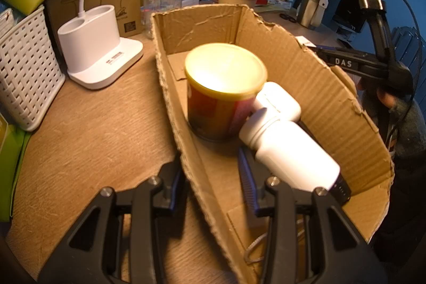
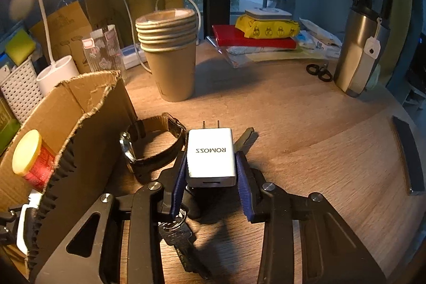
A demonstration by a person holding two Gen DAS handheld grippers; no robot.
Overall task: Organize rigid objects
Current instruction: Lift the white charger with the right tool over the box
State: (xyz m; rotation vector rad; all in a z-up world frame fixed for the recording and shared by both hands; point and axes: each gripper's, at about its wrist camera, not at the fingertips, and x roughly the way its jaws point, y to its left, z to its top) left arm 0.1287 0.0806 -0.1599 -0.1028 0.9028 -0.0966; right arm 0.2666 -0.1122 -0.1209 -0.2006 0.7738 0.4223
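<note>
A torn brown corrugated cardboard box [image 1: 332, 97] holds a red-labelled can with a yellow lid [image 1: 225, 71] and a plain white plastic bottle [image 1: 290, 153]. A silver-white wall charger printed ROMOSZ in dark letters [image 2: 210, 156] sits between blue-padded black fingers [image 2: 243, 185]. The wood-grain worktop [image 2: 306, 129] carries stacked tan paper cups [image 2: 170, 52] and a white lattice-pattern basket [image 1: 24, 71].

Can [image 1: 225, 89] and bottle [image 1: 290, 153] inside cardboard box [image 1: 332, 97]; charger [image 2: 211, 156] right of box.

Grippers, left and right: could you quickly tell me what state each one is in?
Left gripper: open, straddling the brown cardboard box wall.
Right gripper: shut on the white ROMOSS wall charger.
</note>
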